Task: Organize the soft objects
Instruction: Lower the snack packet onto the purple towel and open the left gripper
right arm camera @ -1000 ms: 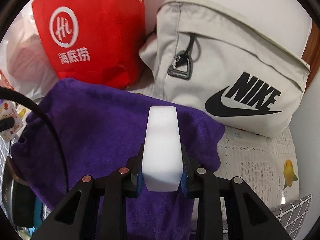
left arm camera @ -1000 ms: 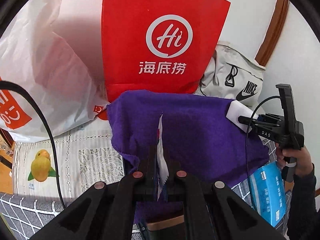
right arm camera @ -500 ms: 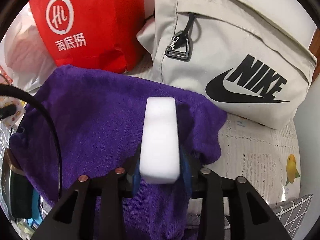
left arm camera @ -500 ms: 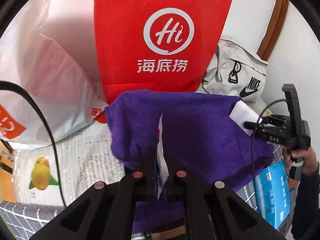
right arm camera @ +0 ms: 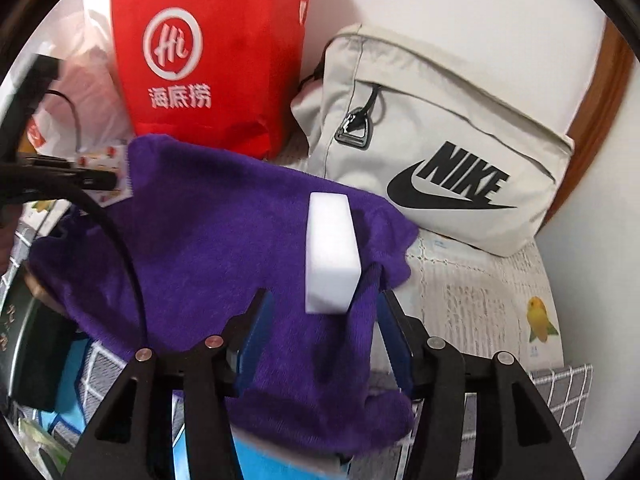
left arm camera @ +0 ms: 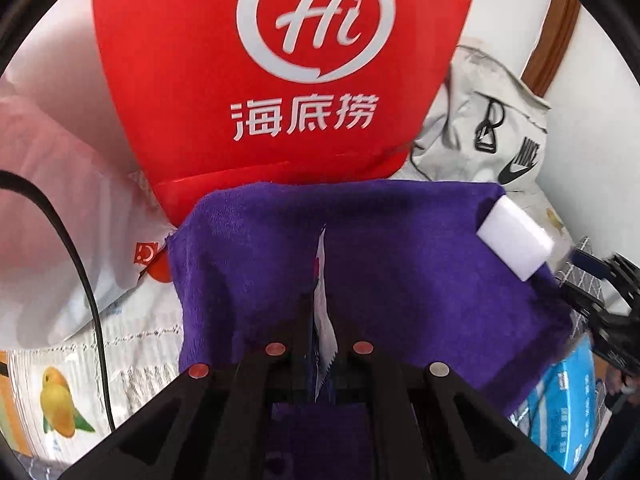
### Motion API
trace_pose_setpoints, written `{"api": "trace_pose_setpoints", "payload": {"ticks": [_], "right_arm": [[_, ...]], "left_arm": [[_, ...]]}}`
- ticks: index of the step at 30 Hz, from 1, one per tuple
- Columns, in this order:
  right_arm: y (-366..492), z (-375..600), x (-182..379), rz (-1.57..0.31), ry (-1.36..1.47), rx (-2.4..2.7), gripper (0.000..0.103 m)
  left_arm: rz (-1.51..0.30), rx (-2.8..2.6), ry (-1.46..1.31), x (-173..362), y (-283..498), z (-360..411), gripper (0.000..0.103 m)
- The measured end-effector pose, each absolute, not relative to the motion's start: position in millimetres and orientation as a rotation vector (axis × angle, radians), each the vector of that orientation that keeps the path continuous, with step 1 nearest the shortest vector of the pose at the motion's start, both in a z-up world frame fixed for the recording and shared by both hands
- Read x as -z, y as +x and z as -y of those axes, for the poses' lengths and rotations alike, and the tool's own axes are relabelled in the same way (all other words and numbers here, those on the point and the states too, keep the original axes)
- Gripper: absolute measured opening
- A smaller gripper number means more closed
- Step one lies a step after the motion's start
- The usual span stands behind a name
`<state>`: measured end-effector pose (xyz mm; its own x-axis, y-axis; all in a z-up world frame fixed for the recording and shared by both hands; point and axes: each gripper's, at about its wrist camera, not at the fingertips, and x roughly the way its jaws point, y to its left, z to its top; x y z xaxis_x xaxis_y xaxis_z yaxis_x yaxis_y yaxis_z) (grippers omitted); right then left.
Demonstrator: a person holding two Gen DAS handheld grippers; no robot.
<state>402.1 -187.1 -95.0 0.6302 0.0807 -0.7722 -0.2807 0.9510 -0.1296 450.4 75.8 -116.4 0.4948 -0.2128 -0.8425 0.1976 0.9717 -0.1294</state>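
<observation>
Left tool clamped shut on a thin white packet, held edge-on over the purple towel. Right tool jaws opening, pads clear of the white sponge block, which sits on the towel near its right edge. Red bag and beige Nike bag crowd the towel's far edge. Bare patterned cloth right of the towel.

L gripper pinching thin packet over purple towel, w/ sponge.
</observation>
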Motion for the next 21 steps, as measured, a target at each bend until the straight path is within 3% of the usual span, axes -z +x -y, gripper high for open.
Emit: {"api": "trace_pose_setpoints", "payload": {"ticks": [10,14,19,21], "right_arm": [[360,178,83,-0.81,-0.267,-0.22,0.054],[348,175,81,-0.805,-0.263,-0.245,0.054],[337,170,85,-0.818,-0.277,-0.25,0.054],[333,170,83,-0.816,-0.27,-0.254,0.054]], "left_arm": [[-1.097,0.23,-0.022,129,467,-76,0.006],[-1.135,0.219,0.002,128,474,-75,0.026],[-1.101,0.157,0.058,116,474,-74,0.031],[-1.084,0.101,0.081,109,472,-75,0.042]]}}
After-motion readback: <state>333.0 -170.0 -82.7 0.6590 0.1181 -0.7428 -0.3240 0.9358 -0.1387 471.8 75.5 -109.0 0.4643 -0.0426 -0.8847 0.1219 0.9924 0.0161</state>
